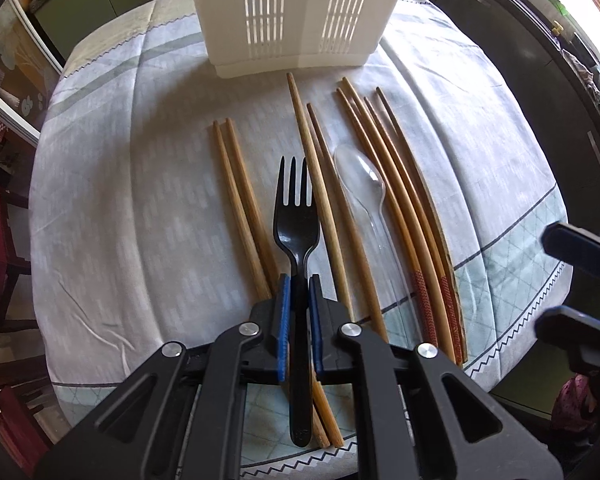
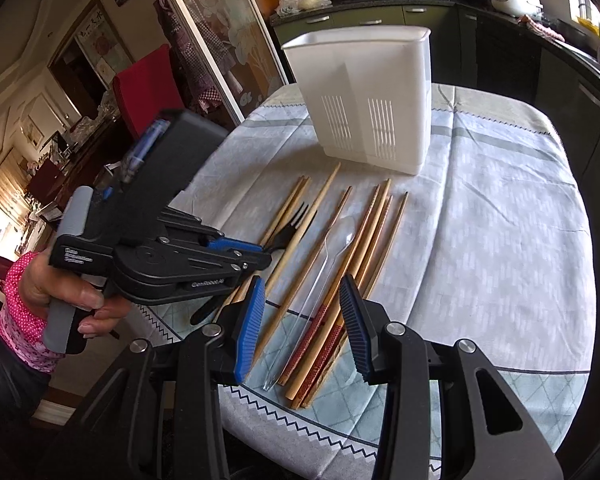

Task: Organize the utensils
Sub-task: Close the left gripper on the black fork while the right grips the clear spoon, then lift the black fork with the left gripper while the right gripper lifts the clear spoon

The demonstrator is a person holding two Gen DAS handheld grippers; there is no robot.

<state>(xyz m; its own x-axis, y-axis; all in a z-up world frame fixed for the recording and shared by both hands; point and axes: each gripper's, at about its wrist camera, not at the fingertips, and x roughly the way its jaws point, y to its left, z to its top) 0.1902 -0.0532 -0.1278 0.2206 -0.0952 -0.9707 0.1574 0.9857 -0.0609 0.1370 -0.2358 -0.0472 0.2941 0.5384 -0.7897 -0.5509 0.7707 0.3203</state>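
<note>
My left gripper (image 1: 299, 280) is shut on the handle of a black plastic fork (image 1: 296, 216), tines pointing toward the white slotted utensil holder (image 1: 296, 16) at the far side of the table. The right wrist view shows the left gripper (image 2: 266, 250) holding the fork (image 2: 290, 228) just above the cloth. Several wooden chopsticks (image 1: 236, 196) lie in rows, with a clear plastic spoon (image 1: 364, 184) among them. My right gripper (image 2: 304, 304) is open and empty, hovering over the near ends of the red-patterned chopsticks (image 2: 320, 340) and the clear spoon (image 2: 320, 272).
A pale checked tablecloth (image 2: 500, 240) covers the table. The holder (image 2: 368, 96) stands upright at the back. Kitchen cabinets and a stove lie beyond; a red chair (image 2: 148, 84) stands at the left. The right gripper's fingers (image 1: 580, 248) show at the right edge of the left wrist view.
</note>
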